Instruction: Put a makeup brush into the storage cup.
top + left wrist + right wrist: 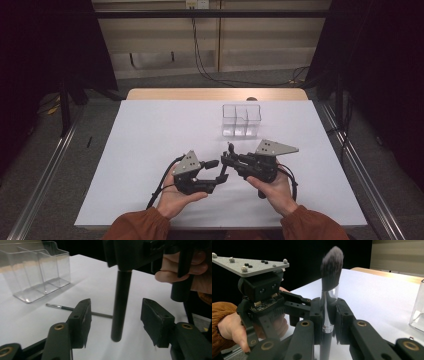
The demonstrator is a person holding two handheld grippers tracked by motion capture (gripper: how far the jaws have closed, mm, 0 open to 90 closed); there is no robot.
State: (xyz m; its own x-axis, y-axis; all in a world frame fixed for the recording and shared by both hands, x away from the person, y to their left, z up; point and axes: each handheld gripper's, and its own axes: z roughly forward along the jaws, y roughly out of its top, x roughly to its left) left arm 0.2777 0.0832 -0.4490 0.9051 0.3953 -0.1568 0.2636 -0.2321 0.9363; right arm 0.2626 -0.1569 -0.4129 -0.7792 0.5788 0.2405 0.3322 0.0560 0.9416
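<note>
— Near the front edge of the white table (150, 130), both hands are working close together. What's the right gripper (327, 315) got?

— A makeup brush (329, 277), clamped upright between its jaws around the silvery ferrule, dark bristles on top, black handle hanging below.

— And the left gripper (115, 317)?

— Jaws spread wide, one on each side of that black handle, neither pad touching it. From the high view the left gripper (216, 170) sits just beside the right gripper (226, 159), nearly nose to nose.

— Anything else on the table?

— A thin brush (75, 309) lying flat just beyond the left jaws, and a clear divided organizer (241, 120) standing farther back, with a compartment wall (37, 270) close by in the left gripper view.
</note>
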